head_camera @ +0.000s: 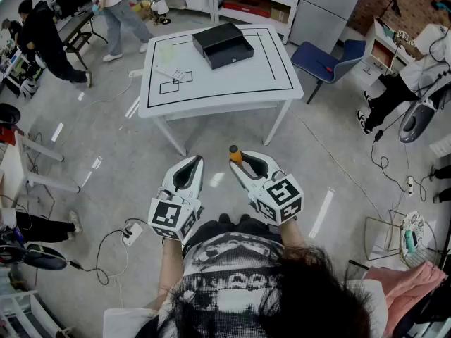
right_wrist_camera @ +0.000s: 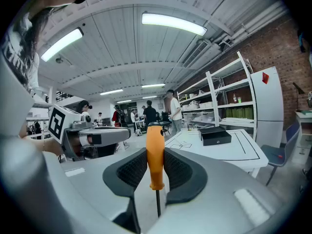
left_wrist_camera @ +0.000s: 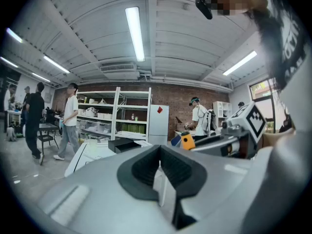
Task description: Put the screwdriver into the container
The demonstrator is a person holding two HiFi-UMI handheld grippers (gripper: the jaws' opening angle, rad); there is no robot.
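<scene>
Orange-handled screwdriver (right_wrist_camera: 155,155) with a thin dark shaft sits in the right gripper (right_wrist_camera: 156,167). Its ribbed black pads press on the handle from both sides, so the jaws stand only as far apart as the handle is thick. In the right gripper view the handle stands upright at the centre of the frame, and the shaft runs down below it between the grey jaw bodies. In the head view the handle's rounded end (head_camera: 235,155) pokes out past the tip of the right gripper (head_camera: 250,160), just below the middle of the frame.

The left gripper (head_camera: 190,162) hangs just beside it, to its left in the head view. In the left gripper view its jaws (left_wrist_camera: 160,172) are drawn together at the tips with nothing between them.

Both grippers are over the bare grey floor (head_camera: 338,160), near the front edge of the white table with black outline markings (head_camera: 211,83), which fills the upper middle of the head view. The black rectangular container (head_camera: 224,44) lies on the far part of that table, well apart from the screwdriver. It shows at centre right in the right gripper view (right_wrist_camera: 216,135) and left of centre in the left gripper view (left_wrist_camera: 124,144). A blue chair (head_camera: 328,56) stands to the table's right.
</scene>
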